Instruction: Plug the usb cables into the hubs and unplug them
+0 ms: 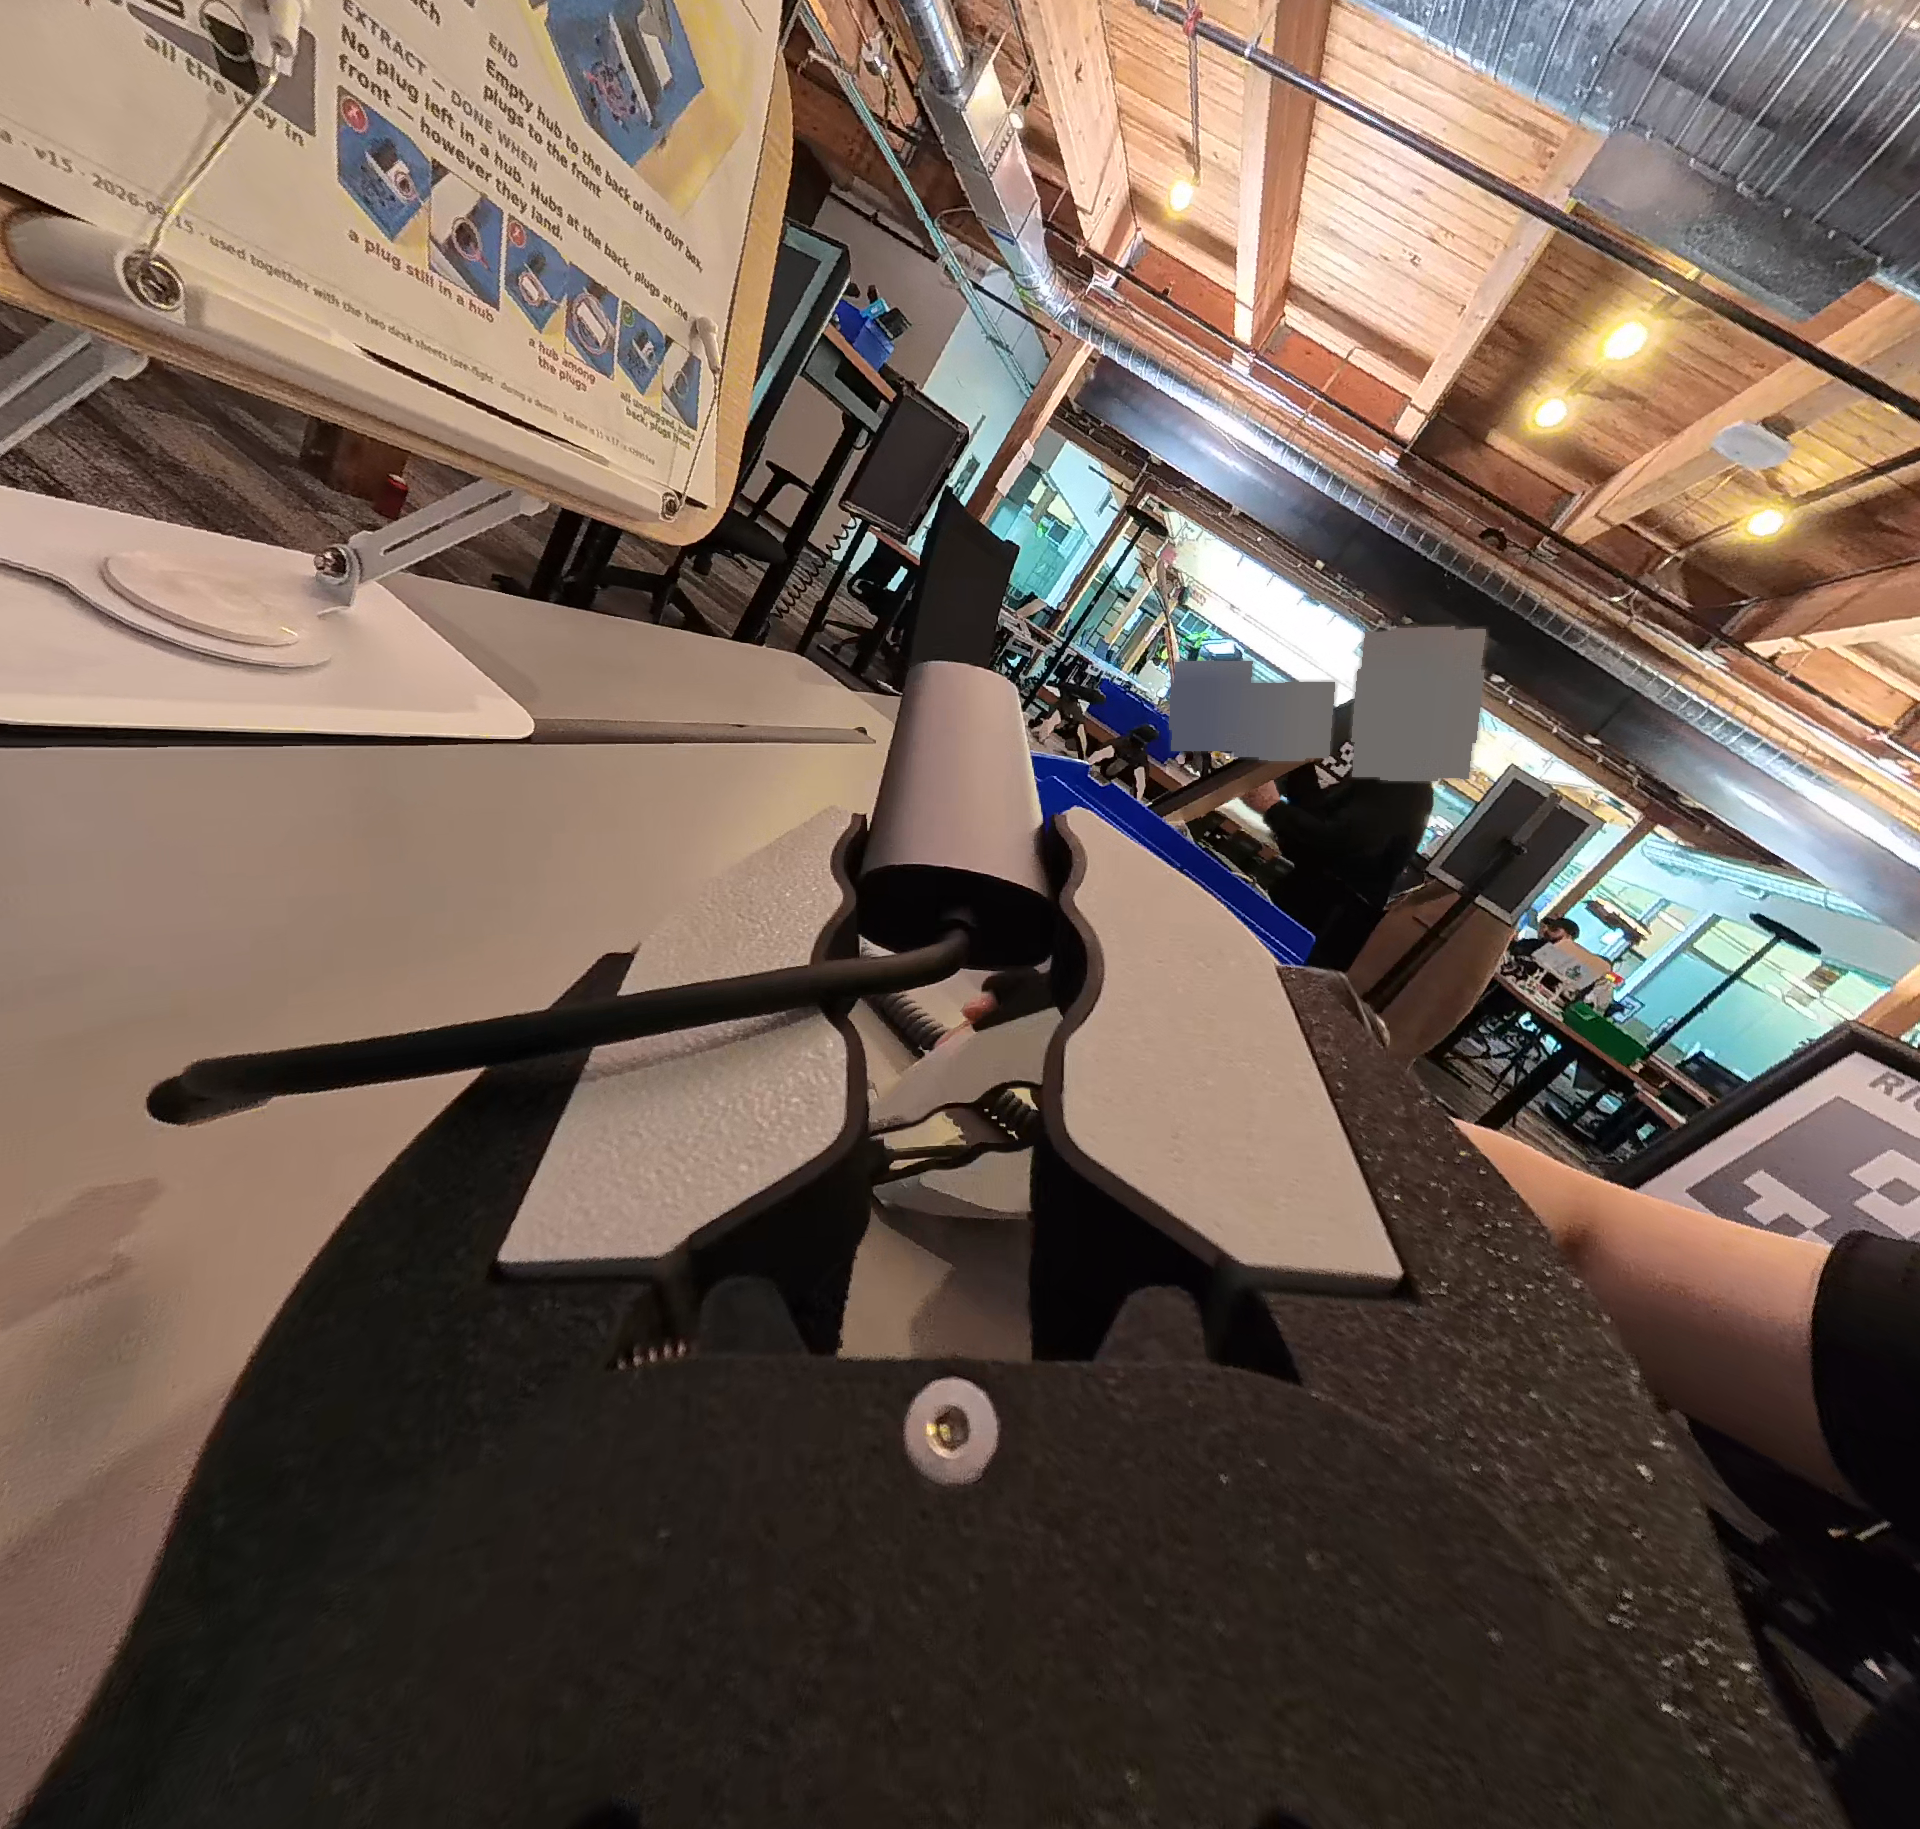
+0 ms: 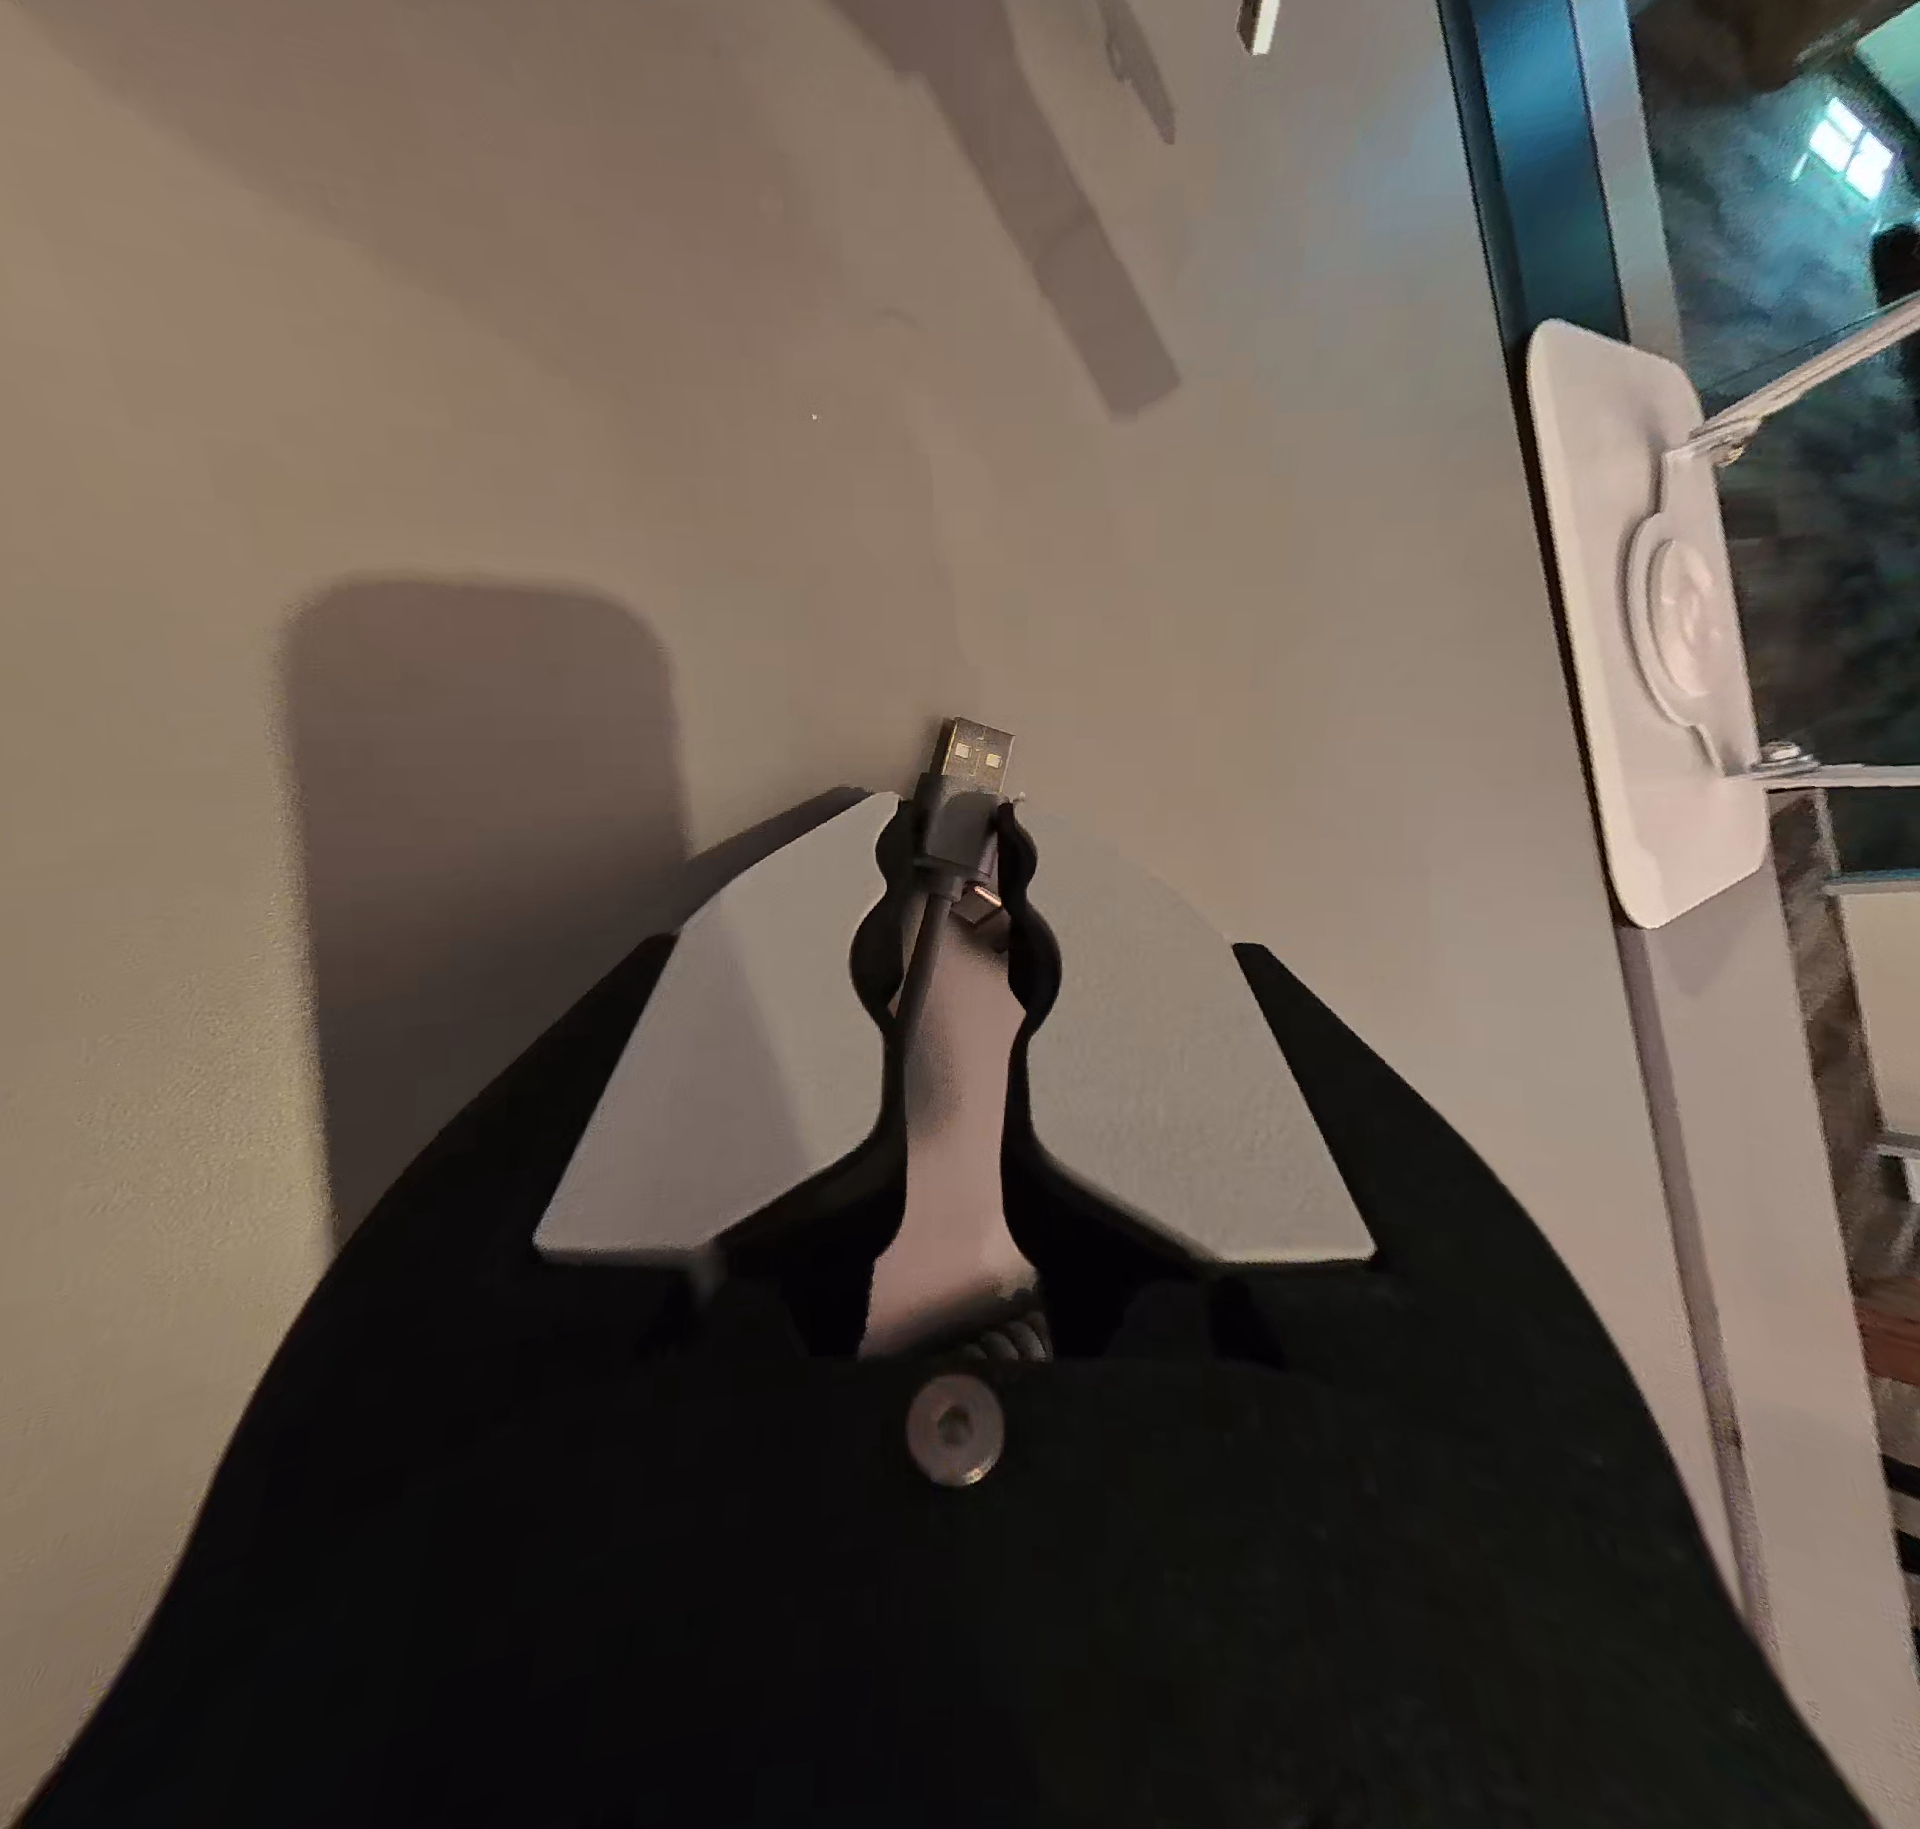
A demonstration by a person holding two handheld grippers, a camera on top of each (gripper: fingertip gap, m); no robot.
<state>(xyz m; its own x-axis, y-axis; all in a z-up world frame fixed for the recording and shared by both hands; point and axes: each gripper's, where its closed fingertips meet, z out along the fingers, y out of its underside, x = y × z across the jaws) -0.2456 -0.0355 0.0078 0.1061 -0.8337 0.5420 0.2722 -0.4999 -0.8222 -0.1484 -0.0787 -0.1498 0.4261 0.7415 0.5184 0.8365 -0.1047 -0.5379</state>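
The left tool (image 1: 954, 860) has pale grey, pebbled fingers (image 1: 1195, 1031) set in a black, speckled body. It holds a hub (image 1: 956, 782) of matt grey with a black end cap and a black cord (image 1: 540, 1036). The worktop (image 1: 312, 896) is plain light grey. Behind it sits a bright blue bin (image 1: 1164, 844). The right tool (image 2: 961, 813) (dim, in shadow) grips a dark grey usb cable (image 2: 951, 823) with a brassy metal plug (image 2: 977, 753). A white stand base (image 2: 1621, 636) lies at the worktop's edge.
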